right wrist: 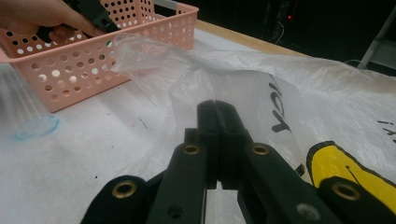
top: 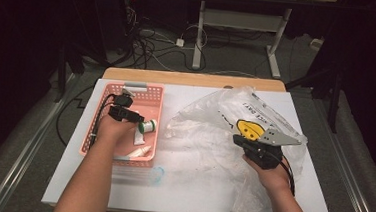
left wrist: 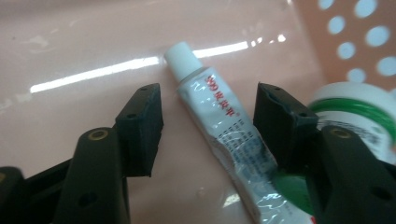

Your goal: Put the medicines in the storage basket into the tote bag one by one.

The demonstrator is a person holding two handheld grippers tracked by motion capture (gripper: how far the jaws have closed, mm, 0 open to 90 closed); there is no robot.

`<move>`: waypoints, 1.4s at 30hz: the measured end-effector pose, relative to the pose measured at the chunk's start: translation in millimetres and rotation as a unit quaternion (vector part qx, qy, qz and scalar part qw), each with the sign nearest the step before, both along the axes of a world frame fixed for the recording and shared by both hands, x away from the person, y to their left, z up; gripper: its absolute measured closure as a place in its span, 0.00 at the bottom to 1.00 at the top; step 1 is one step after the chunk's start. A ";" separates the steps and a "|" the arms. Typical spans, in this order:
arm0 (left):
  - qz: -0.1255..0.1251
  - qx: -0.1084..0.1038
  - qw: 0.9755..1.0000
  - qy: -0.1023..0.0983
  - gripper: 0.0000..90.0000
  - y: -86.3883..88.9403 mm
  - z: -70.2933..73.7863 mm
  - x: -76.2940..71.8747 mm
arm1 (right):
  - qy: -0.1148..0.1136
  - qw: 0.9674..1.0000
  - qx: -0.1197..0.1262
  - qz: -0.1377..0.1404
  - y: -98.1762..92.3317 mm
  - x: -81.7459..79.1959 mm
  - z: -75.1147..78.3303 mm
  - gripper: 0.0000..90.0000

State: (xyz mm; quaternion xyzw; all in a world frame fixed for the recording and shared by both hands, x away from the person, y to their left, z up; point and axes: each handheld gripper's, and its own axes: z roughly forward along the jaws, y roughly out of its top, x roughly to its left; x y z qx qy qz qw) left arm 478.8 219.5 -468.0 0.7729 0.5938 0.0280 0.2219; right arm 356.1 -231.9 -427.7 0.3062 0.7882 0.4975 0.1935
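Inside pink basket (top: 103, 130), white tube (left wrist: 223, 140), green-banded roll (left wrist: 359, 109), bottle (top: 137, 152)

Basket (top: 153, 91): pink, perforated with round holes. Tube (left wrist: 219, 126): white with red lettering, white cap. Tape roll (left wrist: 362, 109): green and white. Bag (top: 209, 137): clear, black print, yellow patch. Table (top: 195, 191): white. Both grippers' jaws are black.

a lab or test room, dimly lit. a white-topped work table with a pale wood edge (top: 193, 79) stands on grey carpet. beyond the left gripper (top: 125, 112), past the table's far edge, black cables tangled loose on the floor (top: 152, 46). beyond the right gripper (top: 253, 145), the white metal legs of a height-adjustable desk (top: 275, 47). dark surroundings.
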 end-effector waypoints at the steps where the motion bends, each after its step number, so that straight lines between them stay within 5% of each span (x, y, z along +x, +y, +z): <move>1: -0.003 0.003 1.000 0.000 0.46 -0.3 0.1 -0.3 | 0.000 1.000 0.001 0.000 0.0 0.0 0.0 1.00; 11: -0.012 0.026 1.000 0.007 0.47 -5.1 1.3 -3.7 | -0.001 1.000 -0.002 0.000 0.5 -0.4 -0.1 1.00; 18: -0.047 0.050 0.998 0.011 0.72 -13.3 3.5 -9.2 | 0.000 1.000 -0.004 0.000 1.4 -0.6 -0.6 1.00; 26: -0.046 0.062 0.997 0.021 0.72 -15.5 4.9 -10.6 | 0.000 1.000 -0.002 0.000 1.0 -1.3 -0.3 1.00; 29: -0.033 0.090 0.995 0.028 0.69 -16.4 5.7 -11.8 | 0.000 1.000 -0.002 0.000 0.7 -1.1 -0.5 1.00; 31: -0.028 0.088 0.995 0.033 0.63 -14.3 5.9 -12.1 | 0.001 1.000 -0.002 0.000 0.7 -1.0 -0.7 1.00; 34: -0.047 0.090 0.994 0.036 0.73 -14.8 6.9 -14.3 | 0.001 1.000 -0.004 0.000 1.2 -1.1 -0.8 1.00; 42: -0.054 0.083 0.995 0.025 0.74 -15.1 5.9 -17.0 | -0.001 1.000 -0.003 0.002 1.9 -1.7 -0.8 1.00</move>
